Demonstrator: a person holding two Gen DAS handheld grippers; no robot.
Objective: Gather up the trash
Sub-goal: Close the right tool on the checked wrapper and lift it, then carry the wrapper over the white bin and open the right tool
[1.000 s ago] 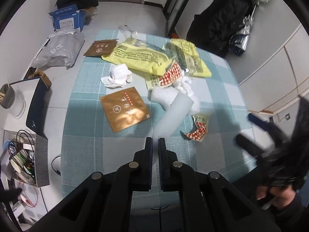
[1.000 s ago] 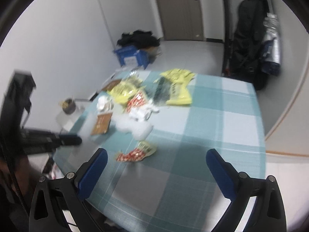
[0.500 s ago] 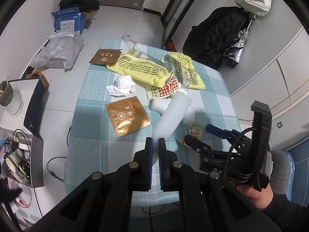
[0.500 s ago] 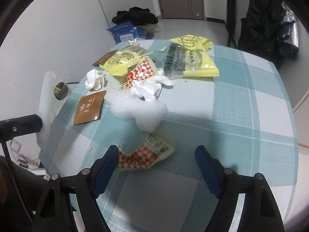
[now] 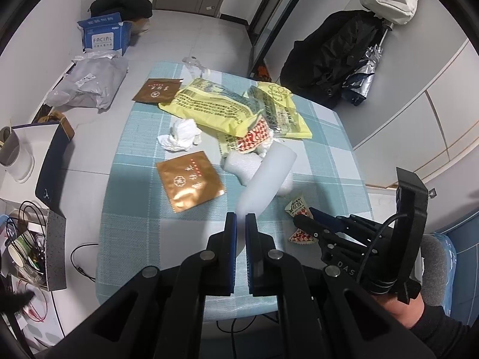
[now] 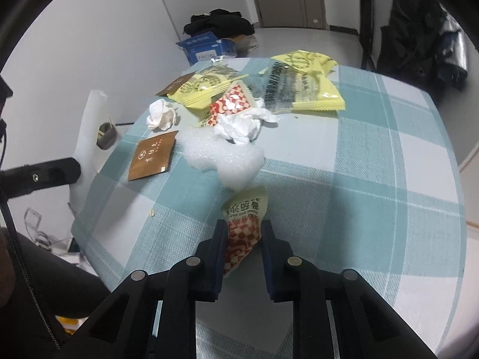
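- Yellow snack bags [image 5: 209,104]: 2
- Brown foil sachets [image 5: 188,179]: 2
- Crumpled tissues [image 6: 161,113]: 2
- Red-white checked wrappers [image 6: 242,230]: 2
- Bubble wrap pc [image 6: 221,155]: 1
- Grippers [image 6: 242,239]: 2

- The blue carton [image 5: 104,34] on the floor beyond my worktop reads "FACIAL" in white capitals; the smaller line under it is too fine to read.
- My right gripper's [image 5: 302,220] black body carries the letters "DAS", cut off at its edge.
- The red-checked sachet [image 6: 244,224] between my right jaws bears Chinese characters and a line of Latin capitals, upside down to me; I cannot make them out.
- The yellow packets [image 5: 209,106] carry dense black print, illegible.
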